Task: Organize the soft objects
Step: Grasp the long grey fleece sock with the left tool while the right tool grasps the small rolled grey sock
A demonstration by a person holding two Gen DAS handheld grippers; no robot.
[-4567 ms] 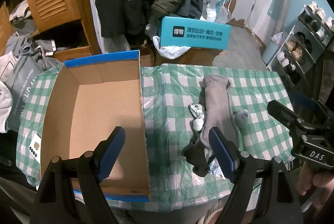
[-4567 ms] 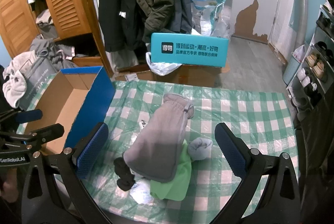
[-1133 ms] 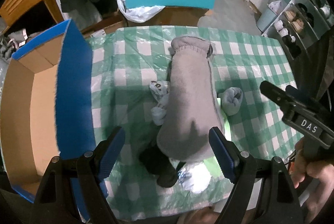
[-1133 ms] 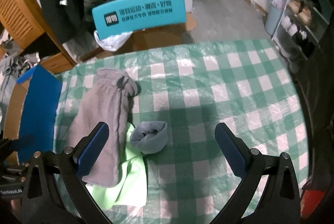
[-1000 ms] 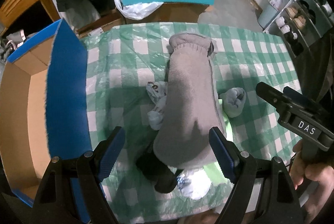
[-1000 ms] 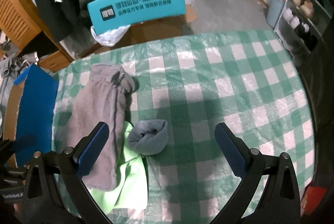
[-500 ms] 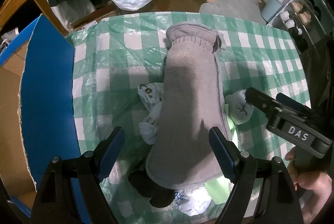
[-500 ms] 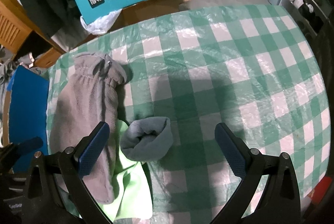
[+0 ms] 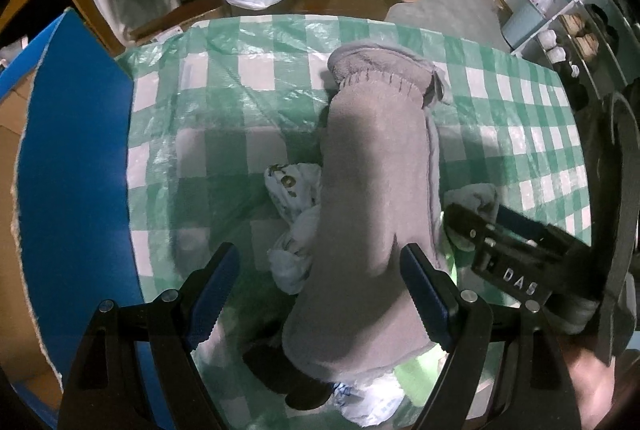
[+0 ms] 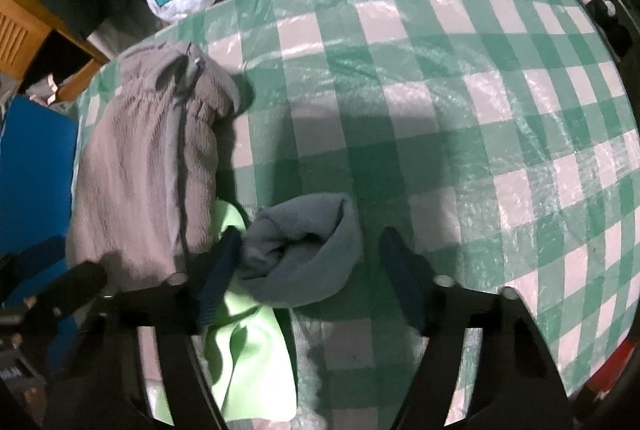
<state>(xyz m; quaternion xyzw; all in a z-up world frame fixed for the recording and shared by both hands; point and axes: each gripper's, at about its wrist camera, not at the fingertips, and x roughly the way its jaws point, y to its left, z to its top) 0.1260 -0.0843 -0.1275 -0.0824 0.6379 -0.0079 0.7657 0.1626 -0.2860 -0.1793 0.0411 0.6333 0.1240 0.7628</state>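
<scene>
the right gripper (image 10: 308,262) has dropped from a hover onto the pile; its open fingers now bracket the rolled blue-grey sock (image 10: 304,254), not yet clamped, so pickup looks imminent. the left gripper (image 9: 320,290), also open, has closed in over the grey fleece sleeve (image 9: 372,213). beyond, to the left, stands the blue-walled box (image 9: 76,165), the likely destination.

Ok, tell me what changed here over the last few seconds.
Both grippers dropped toward the pile. The right gripper closed in until its open fingers bracket the rolled blue-grey sock; nothing gripped yet. The left gripper shifted from the cardboard box to over the grey fleece pants. The clothes haven't moved.
</scene>
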